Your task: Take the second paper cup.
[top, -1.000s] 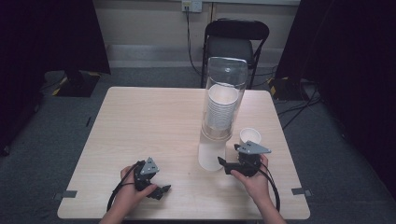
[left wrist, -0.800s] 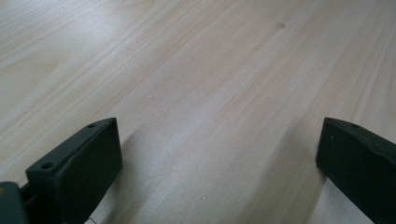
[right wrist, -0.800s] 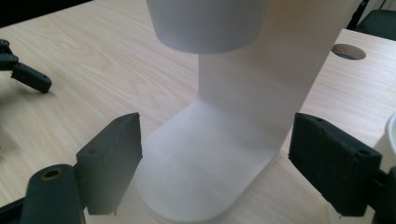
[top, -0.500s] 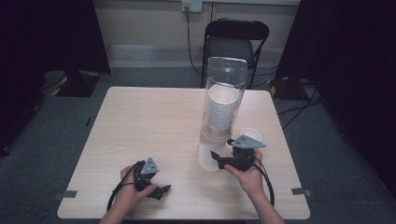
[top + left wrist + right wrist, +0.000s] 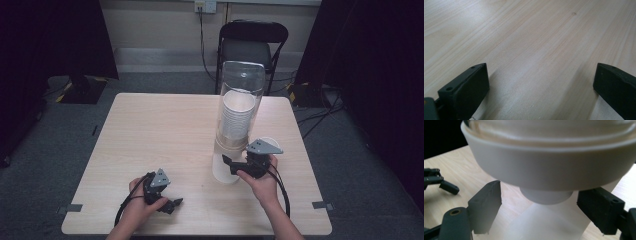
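A: From the high view, where are your hands?

B: Your left gripper [image 5: 170, 202] lies low near the bench's [image 5: 150, 130] near edge, left of centre. Your right gripper [image 5: 227, 162] points at the base of the cup dispenser [image 5: 240, 107], which stands right of centre with a stack of white cups [image 5: 236, 117] inside its clear tube. 1 loose cup [image 5: 270, 142] sits just behind your right hand [image 5: 261, 180].

A: And the left gripper view?

B: Its 2 jaws are spread wide over bare wood, holding nothing.

A: The right gripper view?

B: Your jaws gape on either side of the cup [image 5: 546, 195] poking from under the dispenser's collar [image 5: 549, 167], not closed on it. The left gripper [image 5: 439, 182] shows farther off.
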### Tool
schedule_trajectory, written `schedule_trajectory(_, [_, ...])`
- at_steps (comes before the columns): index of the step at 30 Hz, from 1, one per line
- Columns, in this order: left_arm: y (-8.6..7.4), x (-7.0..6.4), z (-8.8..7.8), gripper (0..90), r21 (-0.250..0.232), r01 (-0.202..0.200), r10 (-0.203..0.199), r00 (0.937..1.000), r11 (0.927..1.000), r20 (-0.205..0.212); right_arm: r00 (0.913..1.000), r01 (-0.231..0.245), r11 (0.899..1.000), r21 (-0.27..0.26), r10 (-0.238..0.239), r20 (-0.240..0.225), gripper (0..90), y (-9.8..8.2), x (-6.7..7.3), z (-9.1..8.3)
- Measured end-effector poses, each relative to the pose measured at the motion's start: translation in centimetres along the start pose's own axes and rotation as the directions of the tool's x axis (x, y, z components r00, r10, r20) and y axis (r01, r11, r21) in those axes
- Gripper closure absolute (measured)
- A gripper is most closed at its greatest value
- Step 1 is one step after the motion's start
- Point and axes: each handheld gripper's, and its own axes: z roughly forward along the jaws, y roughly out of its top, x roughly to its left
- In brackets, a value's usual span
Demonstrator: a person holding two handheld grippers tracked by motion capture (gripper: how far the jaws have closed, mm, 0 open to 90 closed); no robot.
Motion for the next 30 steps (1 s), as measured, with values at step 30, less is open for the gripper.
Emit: schedule_trajectory(30, [0.0, 0.0, 0.0, 0.0, -0.002, 0.002, -0.002, 1.0000, 1.0000, 0.000, 0.9946, 0.077, 0.993, -0.092, -0.070, 0.077, 35.2, -0.3, 0.2, 1.8])
